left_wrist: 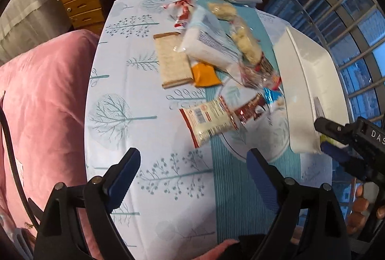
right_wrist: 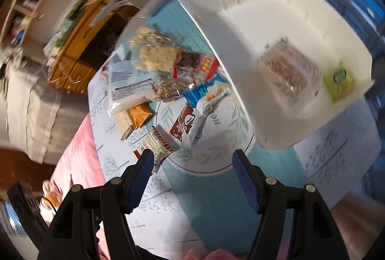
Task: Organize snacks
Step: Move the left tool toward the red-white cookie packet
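Looking down the left wrist view, the left gripper (left_wrist: 193,178) hangs spread and empty over the tablecloth (left_wrist: 125,82), short of the snack pile (left_wrist: 207,53); a loose grab could drag overlapping packets together. From the right wrist view, the right gripper (right_wrist: 192,175) also gapes empty near the white bin (right_wrist: 240,48), which already holds two packets, and could knock its near wall.

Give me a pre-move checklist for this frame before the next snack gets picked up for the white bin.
1. Left hand-held gripper open, nothing between the jaws: ok.
2. Right hand-held gripper open and empty: ok.
3. White bin has free floor space; only a clear pack and a green packet lie in it: ok.
4. Nearest snack, the red-edged wrapper, lies free on top, not buried: ok.
5. Far pile: the orange packet is partly under the white bag: not ok for a direct pick.
6. Right wrist view sharp enough to aim: not ok, blurred.
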Motion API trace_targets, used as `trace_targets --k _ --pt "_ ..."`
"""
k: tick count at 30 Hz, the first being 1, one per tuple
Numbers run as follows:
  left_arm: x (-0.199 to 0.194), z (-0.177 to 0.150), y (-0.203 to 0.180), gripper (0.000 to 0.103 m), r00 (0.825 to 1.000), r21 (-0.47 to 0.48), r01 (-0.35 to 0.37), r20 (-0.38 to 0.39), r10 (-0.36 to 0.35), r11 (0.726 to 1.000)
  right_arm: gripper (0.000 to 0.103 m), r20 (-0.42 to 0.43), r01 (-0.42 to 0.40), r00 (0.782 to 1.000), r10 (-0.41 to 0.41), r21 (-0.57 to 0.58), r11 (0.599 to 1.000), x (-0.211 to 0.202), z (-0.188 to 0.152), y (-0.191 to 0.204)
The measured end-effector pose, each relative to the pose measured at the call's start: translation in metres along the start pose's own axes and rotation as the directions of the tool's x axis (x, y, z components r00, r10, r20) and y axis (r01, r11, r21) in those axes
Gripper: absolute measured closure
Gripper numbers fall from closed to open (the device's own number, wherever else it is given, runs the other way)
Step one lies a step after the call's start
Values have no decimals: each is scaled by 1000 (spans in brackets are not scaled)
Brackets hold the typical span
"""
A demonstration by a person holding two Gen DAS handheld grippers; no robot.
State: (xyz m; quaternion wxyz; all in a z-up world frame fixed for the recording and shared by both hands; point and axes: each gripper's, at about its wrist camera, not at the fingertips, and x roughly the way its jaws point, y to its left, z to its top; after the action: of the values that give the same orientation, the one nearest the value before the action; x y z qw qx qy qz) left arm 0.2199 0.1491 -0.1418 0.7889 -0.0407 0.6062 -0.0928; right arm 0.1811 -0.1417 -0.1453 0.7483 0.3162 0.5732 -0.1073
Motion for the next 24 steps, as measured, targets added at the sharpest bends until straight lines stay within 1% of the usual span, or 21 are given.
trace_targets --k 4,9,11,16,19,24 --pt "13 10 6 11 1000 -32 10 -16 -11 999 35 -20 35 999 -33 69 997 12 10 -1" --pt "34 22 8 11 999 -93 14 -51 -19 996 35 -56 36 998 -29 117 992 35 24 5" --pt "43 27 9 11 998 -109 9 -59 -16 994 35 -82 53 996 -42 138 989 46 28 7" --pt "69 38 7 11 996 -129 -6 -84 -5 992 35 -150 78 988 -44 234 969 76 35 5" --pt "85 43 5 11 994 -139 -4 -110 -11 990 35 -161 122 984 -78 285 951 90 38 0" --pt "109 47 0 11 986 -143 -19 -167 -6 989 35 -189 159 977 -95 355 921 111 42 -10"
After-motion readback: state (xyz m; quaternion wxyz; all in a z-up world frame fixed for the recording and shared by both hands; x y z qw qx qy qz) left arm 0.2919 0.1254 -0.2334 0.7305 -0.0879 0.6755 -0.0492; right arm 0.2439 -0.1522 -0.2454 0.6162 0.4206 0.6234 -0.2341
